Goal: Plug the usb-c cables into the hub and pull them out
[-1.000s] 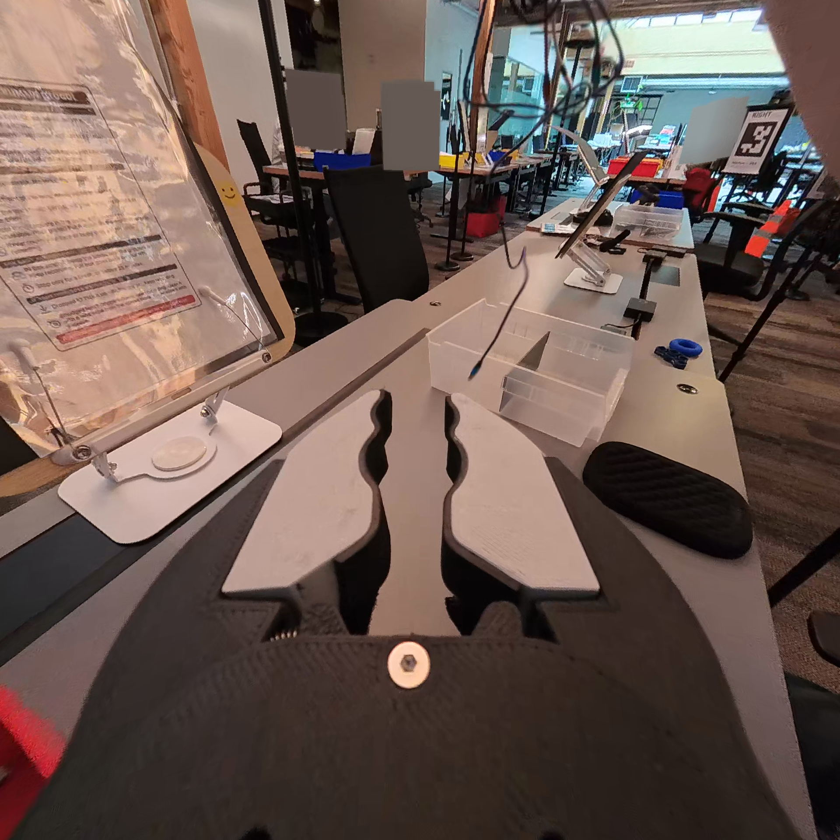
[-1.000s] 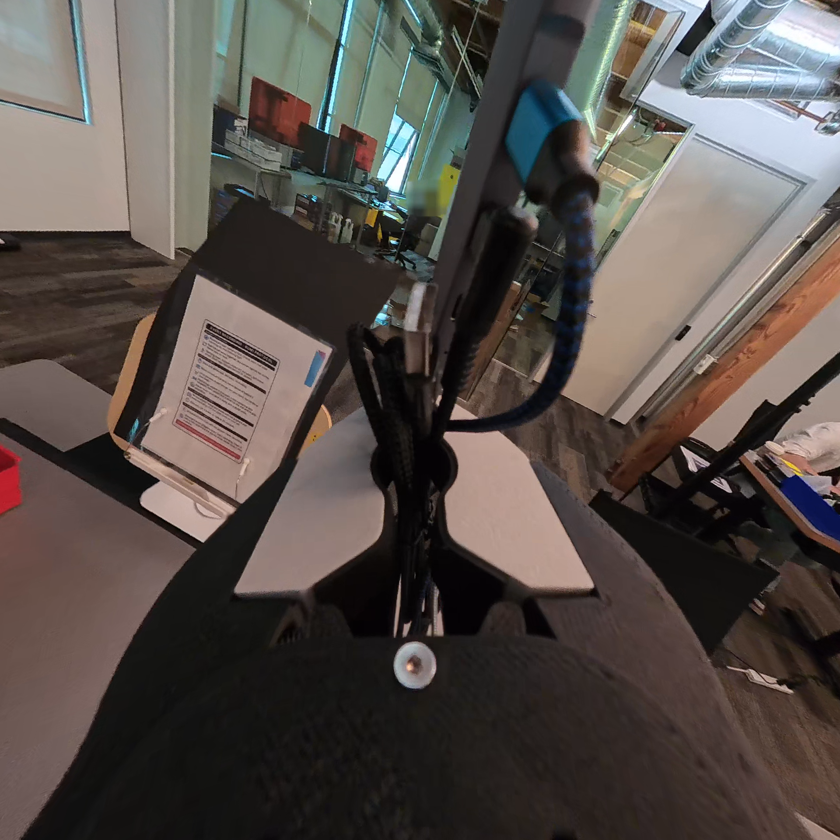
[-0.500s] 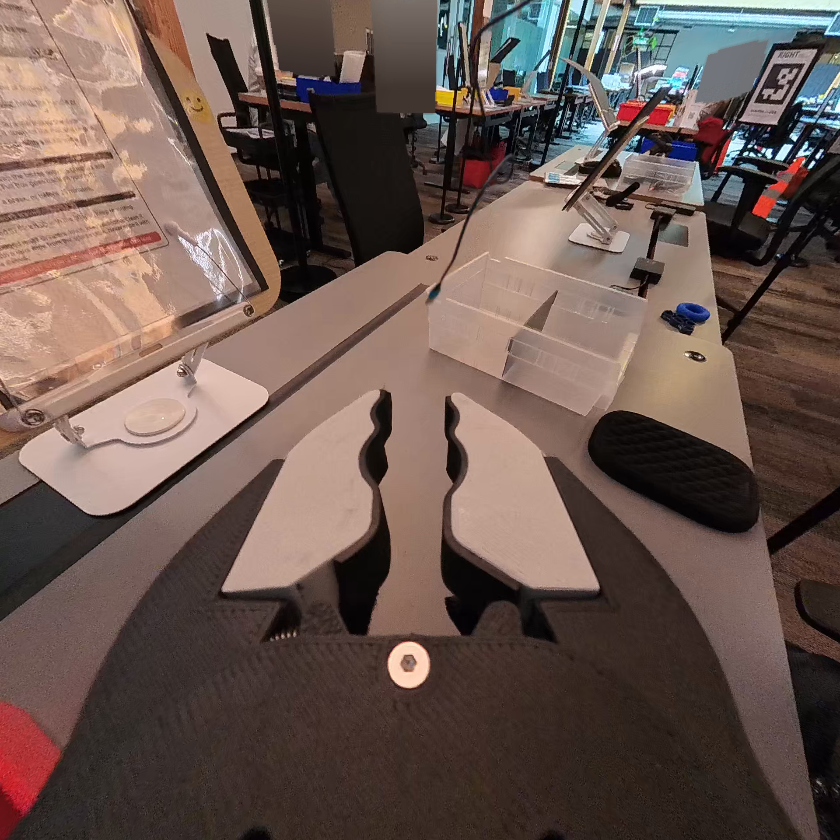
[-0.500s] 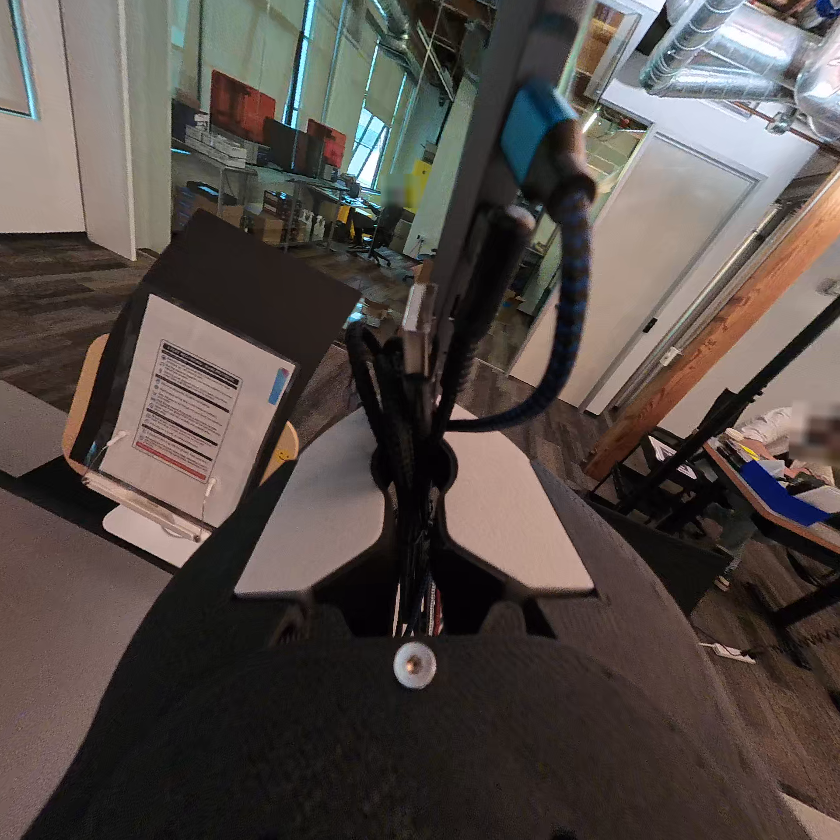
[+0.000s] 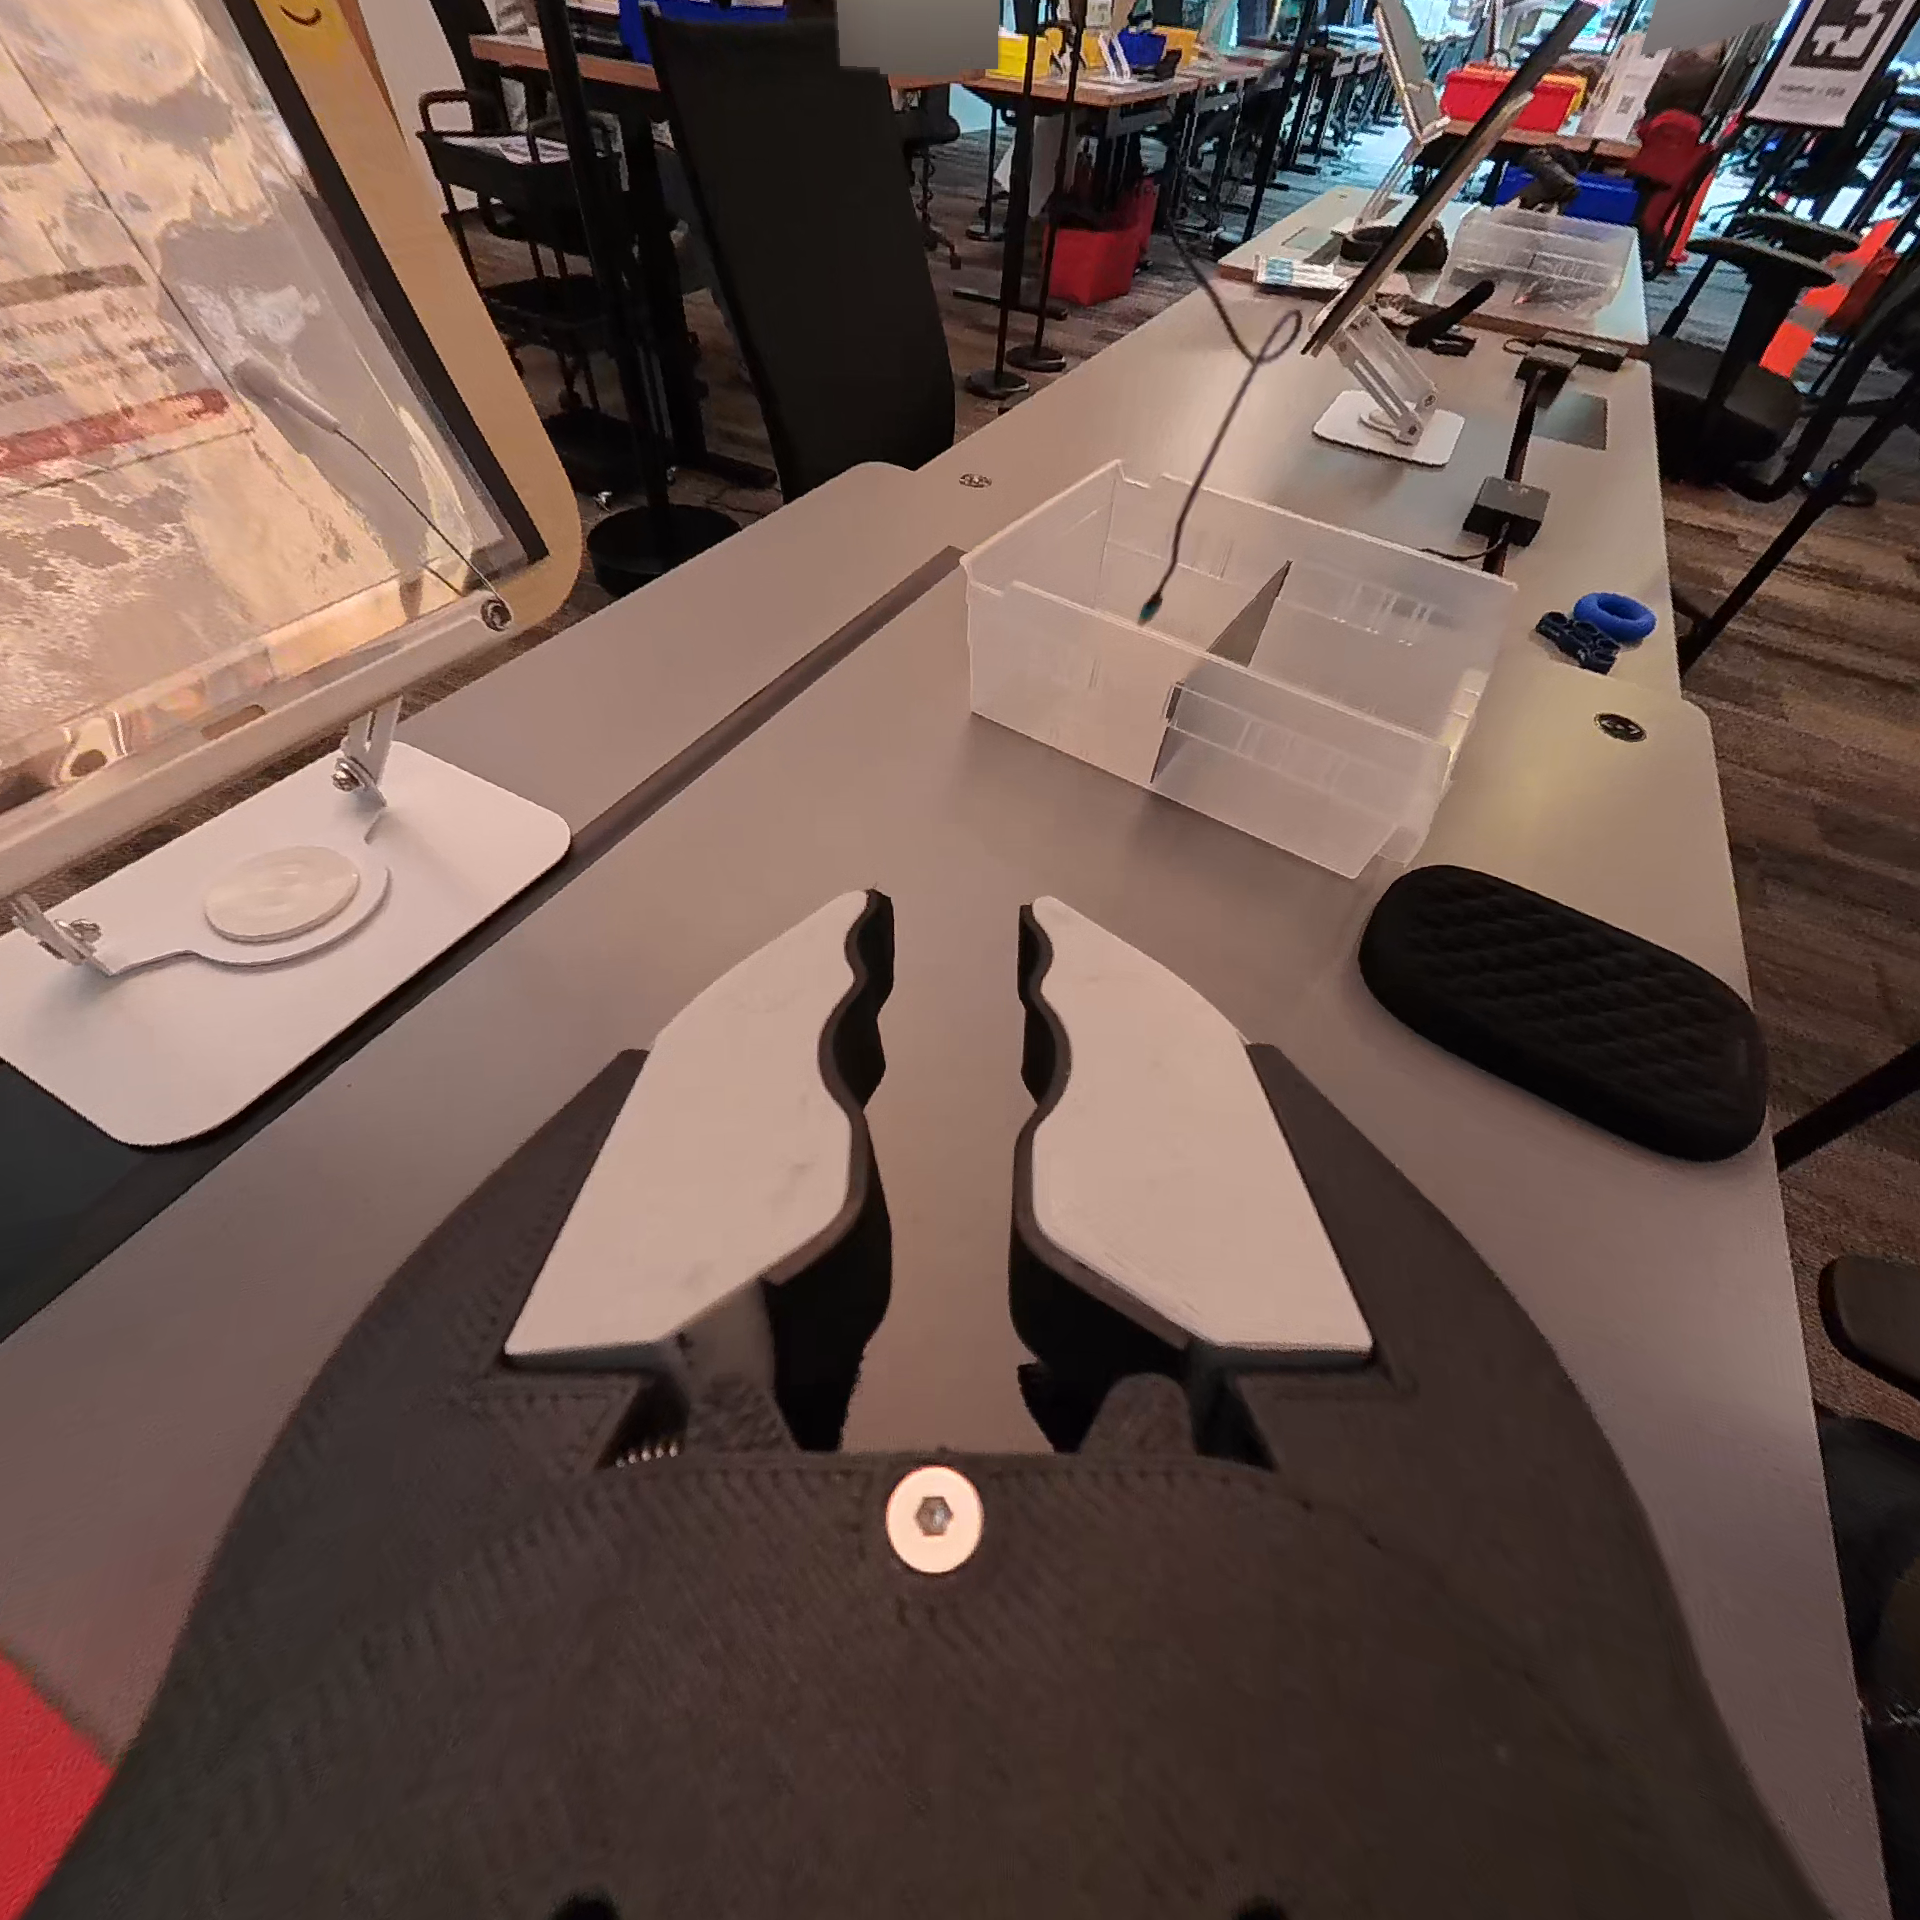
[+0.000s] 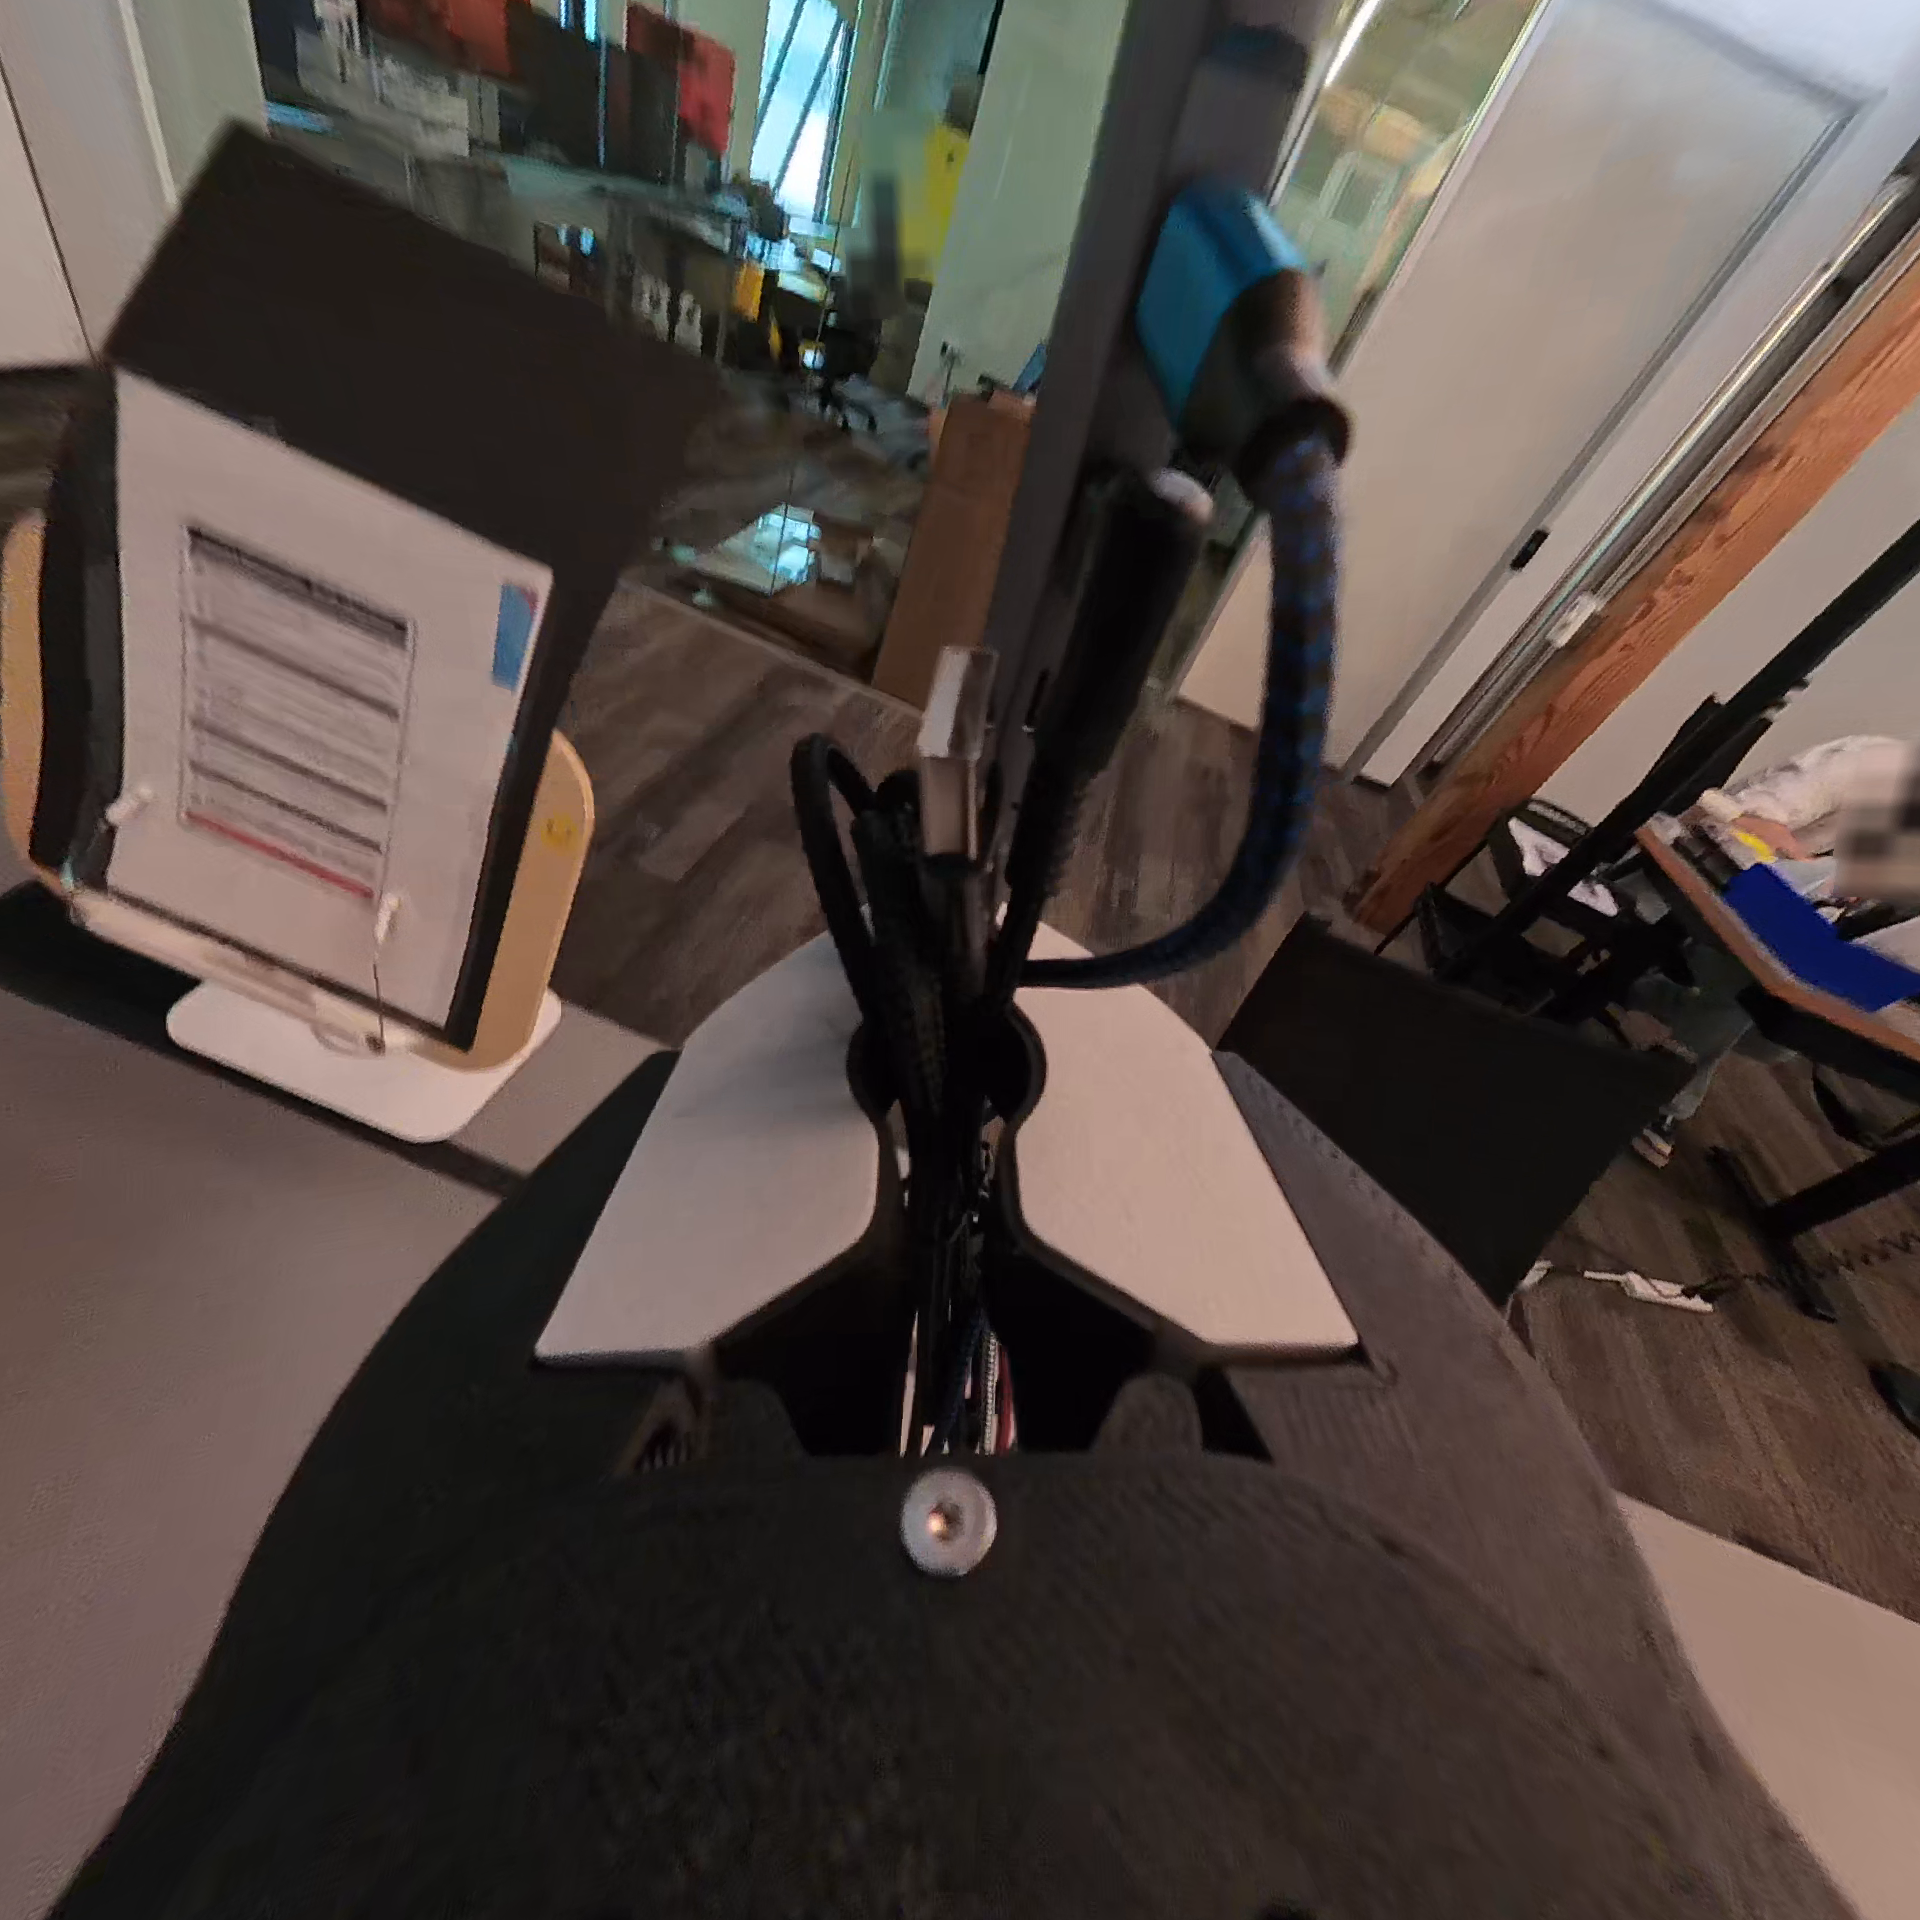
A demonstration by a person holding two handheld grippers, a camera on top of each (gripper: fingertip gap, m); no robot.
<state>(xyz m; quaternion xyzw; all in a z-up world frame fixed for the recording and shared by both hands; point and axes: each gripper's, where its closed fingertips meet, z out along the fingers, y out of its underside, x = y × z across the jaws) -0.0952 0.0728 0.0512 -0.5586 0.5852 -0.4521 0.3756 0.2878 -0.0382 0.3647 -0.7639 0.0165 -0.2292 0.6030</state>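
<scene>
Two views are given. Left wrist view: the left gripper (image 5: 948,935) sits low over the grey table (image 5: 790,831) with its jaws parted and nothing between them. Ahead stands a clear plastic bin (image 5: 1236,665) with a divider. A thin dark cable (image 5: 1210,457) hangs from above, its tip over the bin's left compartment. A black padded rest (image 5: 1558,1008) lies to the right of the bin. A document stand (image 5: 249,925) occupies the left side.

Right wrist view (slightly blurred): the right gripper (image 6: 943,1070) is clamped on a bundle of cables (image 6: 925,935) and is raised off the table. The grey hub (image 6: 1101,343) stands upright above the fingers. A blue-black braided cable (image 6: 1288,665) arcs from the bundle to its blue plug (image 6: 1210,281), seated in the hub's side. A silver connector (image 6: 954,717) juts up from the bundle, free, beside the hub. A second stand (image 6: 312,717) is at left.
</scene>
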